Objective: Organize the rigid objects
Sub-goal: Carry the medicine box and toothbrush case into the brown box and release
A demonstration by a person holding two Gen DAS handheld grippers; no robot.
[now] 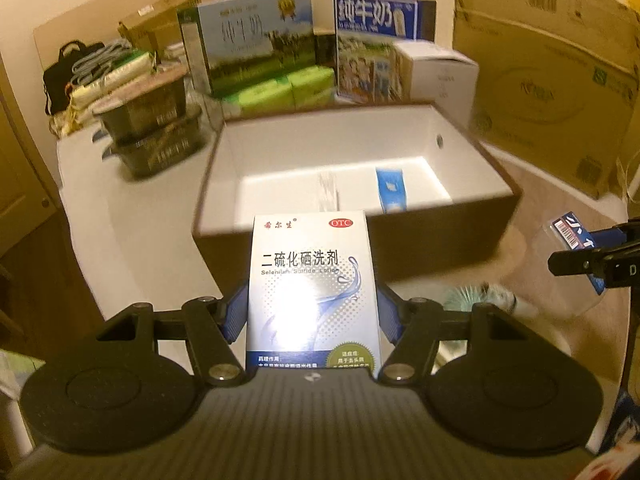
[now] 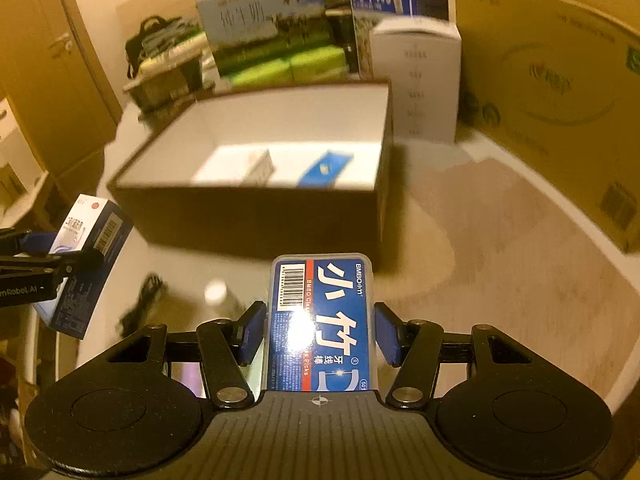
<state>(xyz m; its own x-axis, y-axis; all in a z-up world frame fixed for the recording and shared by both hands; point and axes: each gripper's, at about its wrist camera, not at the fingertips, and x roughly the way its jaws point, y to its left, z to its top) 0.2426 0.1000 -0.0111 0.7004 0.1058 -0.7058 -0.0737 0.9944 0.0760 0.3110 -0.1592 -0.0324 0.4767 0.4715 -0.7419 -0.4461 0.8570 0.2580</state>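
Lotion carton (image 1: 312,288) clamped upright in left gripper (image 1: 312,316), pads on both side faces. Floss-pick case (image 2: 320,324) pinched the same way in right gripper (image 2: 320,332). Both are off the table, short of the open storage box (image 1: 472,148) straight ahead. Advice: carry each over the near wall before lowering, stagger the hands, aim for bare floor. Box already holds a blue tube-like pack (image 1: 390,190) front-right and a pale item (image 1: 329,186) beside it.

Blue floss-pick case (image 2: 320,320) clamped in right gripper (image 2: 318,336), brown box (image 2: 256,216) beyond
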